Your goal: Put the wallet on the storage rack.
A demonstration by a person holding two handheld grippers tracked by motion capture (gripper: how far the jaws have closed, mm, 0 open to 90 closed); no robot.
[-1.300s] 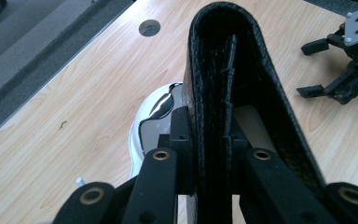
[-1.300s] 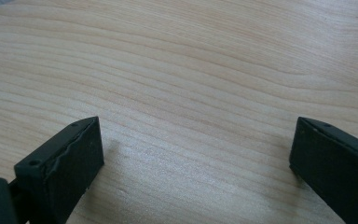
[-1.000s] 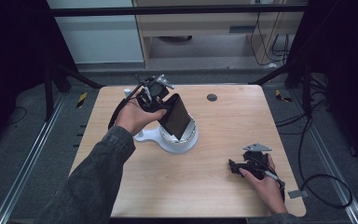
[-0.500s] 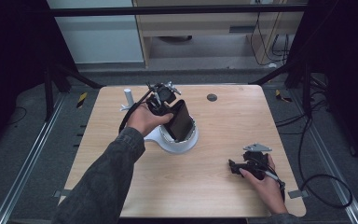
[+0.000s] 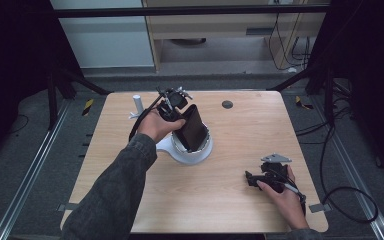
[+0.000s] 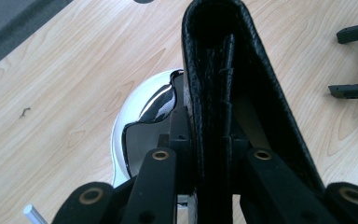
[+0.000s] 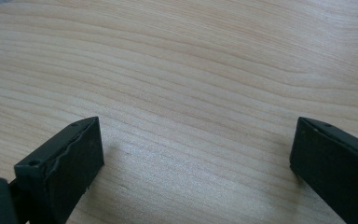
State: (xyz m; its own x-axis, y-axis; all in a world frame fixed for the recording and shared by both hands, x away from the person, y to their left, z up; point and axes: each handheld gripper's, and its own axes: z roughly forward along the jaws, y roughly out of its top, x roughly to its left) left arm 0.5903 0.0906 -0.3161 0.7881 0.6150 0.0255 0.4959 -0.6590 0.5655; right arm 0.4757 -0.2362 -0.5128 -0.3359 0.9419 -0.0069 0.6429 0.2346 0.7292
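Left gripper (image 5: 176, 104) is clamped on a black wallet (image 5: 191, 128), its two jaws pressed against the wallet's opposite faces near one edge. In the left gripper view the wallet (image 6: 223, 93) runs straight up between the jaws, its grained leather folded over at the far end and its inner layers showing along the near edge. From the high view the wallet stands tilted, its upper end at the gripper and its lower end down inside a white bowl (image 5: 200, 152). That bowl sits near the middle of the wooden table (image 5: 240, 130), a little toward the left, and has a flat white tab sticking out toward the person's left hand (image 5: 156, 126). In the left gripper view the bowl (image 6: 135, 112) lies just behind and below the wallet, with a shiny dark inside.

Right gripper (image 5: 254, 179) rests low near the table's front right corner, held in the person's right hand (image 5: 280, 192), well apart from the bowl. Its jaws are spread wide with nothing between them; the right gripper view shows bare wood grain across the gap (image 7: 196, 154).

A small white cylinder (image 5: 137, 104) stands upright near the back left of the table, just beside the left gripper's cable. A dark round hole (image 5: 227, 104) sits in the tabletop near the back edge.
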